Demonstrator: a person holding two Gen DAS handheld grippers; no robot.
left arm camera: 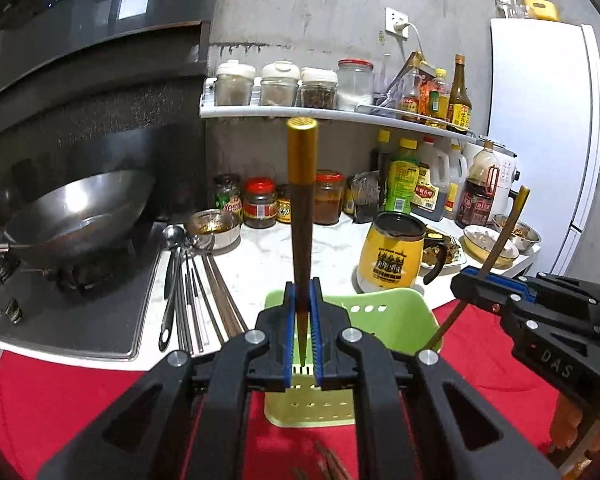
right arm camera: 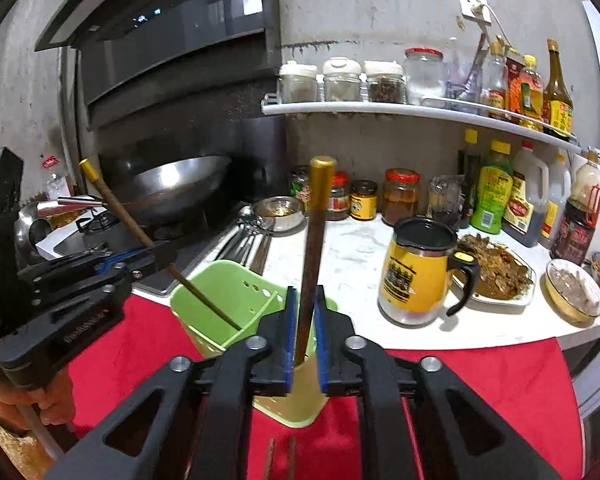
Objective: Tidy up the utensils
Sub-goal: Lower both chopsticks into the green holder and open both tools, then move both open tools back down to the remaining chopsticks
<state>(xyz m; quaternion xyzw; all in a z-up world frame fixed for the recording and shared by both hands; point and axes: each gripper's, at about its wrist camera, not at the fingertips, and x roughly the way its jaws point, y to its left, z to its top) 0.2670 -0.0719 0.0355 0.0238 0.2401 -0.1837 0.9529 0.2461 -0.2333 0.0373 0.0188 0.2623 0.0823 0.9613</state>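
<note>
Each gripper holds one brown chopstick with a gold top over a green utensil holder [left arm camera: 384,320] [right arm camera: 228,292] on the red cloth. My left gripper [left arm camera: 303,308] is shut on its chopstick [left arm camera: 302,184], whose tip points down into the holder; it also shows in the right wrist view [right arm camera: 160,252] with its chopstick [right arm camera: 112,204] slanting into the holder. My right gripper [right arm camera: 306,312] is shut on its chopstick [right arm camera: 318,216]; in the left wrist view the right gripper [left arm camera: 474,280] holds that chopstick [left arm camera: 500,236] tilted.
Loose spoons and chopsticks [left arm camera: 192,280] lie on the white counter beside the stove. A wok [left arm camera: 76,216] sits on the hob. A yellow jug [left arm camera: 396,252], bowls, a food plate [right arm camera: 496,272], jars and bottles stand behind. More chopsticks [right arm camera: 280,460] lie on the red cloth.
</note>
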